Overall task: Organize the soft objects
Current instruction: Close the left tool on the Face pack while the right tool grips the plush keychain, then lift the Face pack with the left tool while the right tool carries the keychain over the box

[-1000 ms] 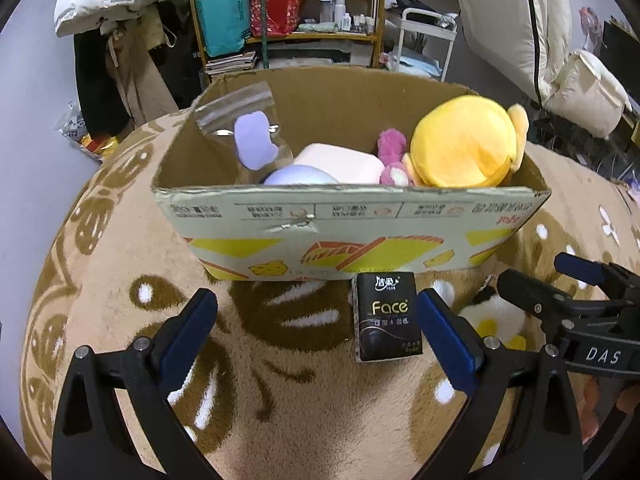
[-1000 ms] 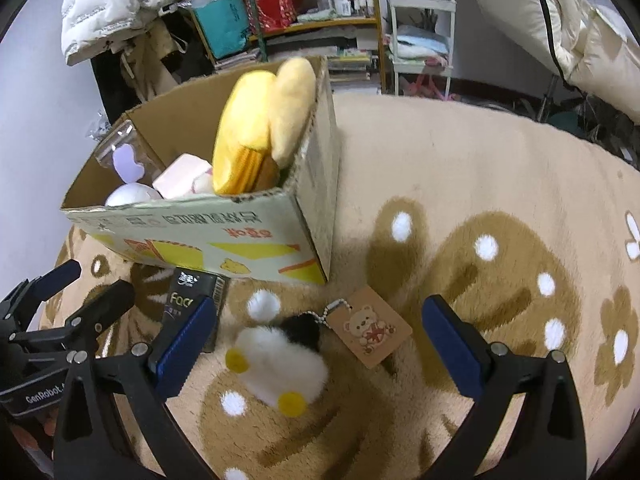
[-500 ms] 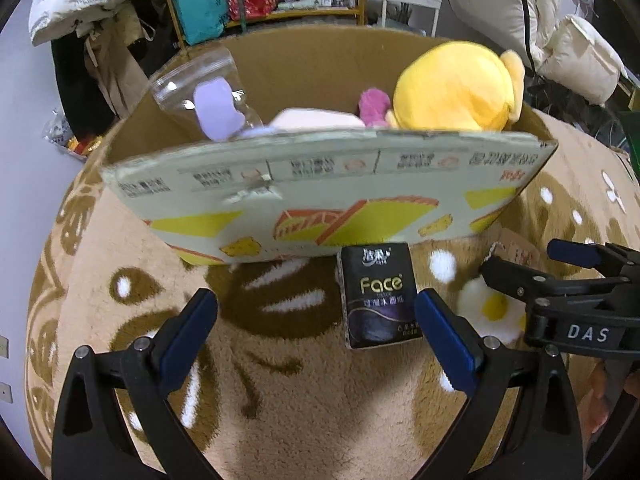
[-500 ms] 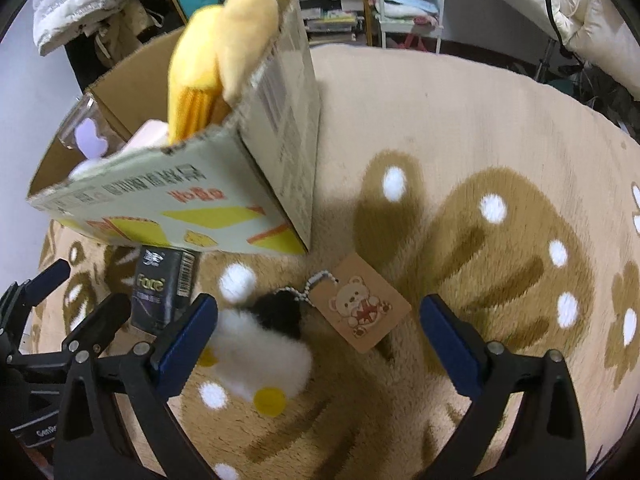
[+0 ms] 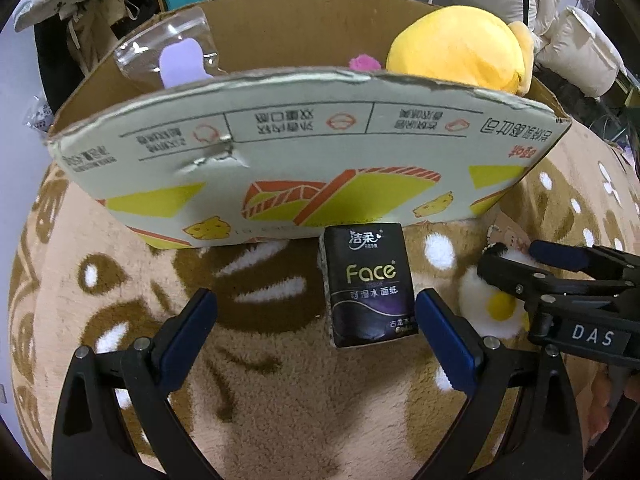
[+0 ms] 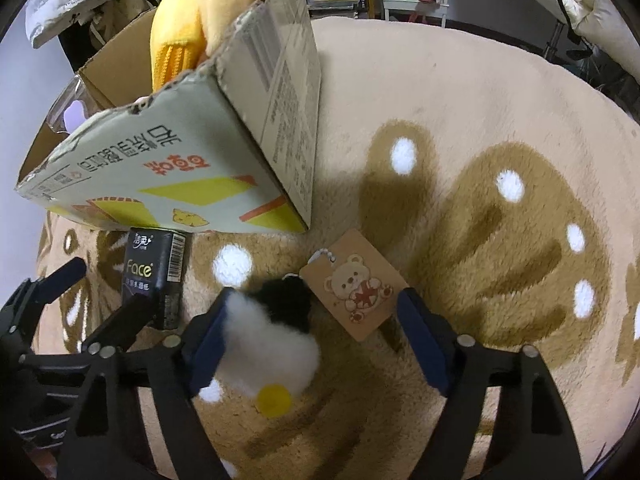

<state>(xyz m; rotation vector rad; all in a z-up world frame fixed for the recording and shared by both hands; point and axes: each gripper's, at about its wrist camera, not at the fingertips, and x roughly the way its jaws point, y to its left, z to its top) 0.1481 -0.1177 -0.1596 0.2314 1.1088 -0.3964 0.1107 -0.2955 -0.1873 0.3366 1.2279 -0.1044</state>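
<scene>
Left gripper [image 5: 316, 328]: jaws wide apart, nothing pinched; the black "Face" tissue pack [image 5: 369, 286] lies between them on the beige and brown plush rug [image 5: 280, 392], just inside the right finger.
Right gripper [image 6: 312, 340]: jaws have just been closing, not yet clamped; left pad touches the white fluffy plush toy with yellow feet [image 6: 268, 344].
Cardboard hang tag with bear [image 6: 354, 284]: beside the toy, between the jaws.
Cardboard box [image 5: 304, 160]: behind the tissue pack, holding a yellow plush [image 5: 456, 56].

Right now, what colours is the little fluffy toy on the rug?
The fluffy plush toy is white with a black head and yellow feet, clearest in the right wrist view.
</scene>
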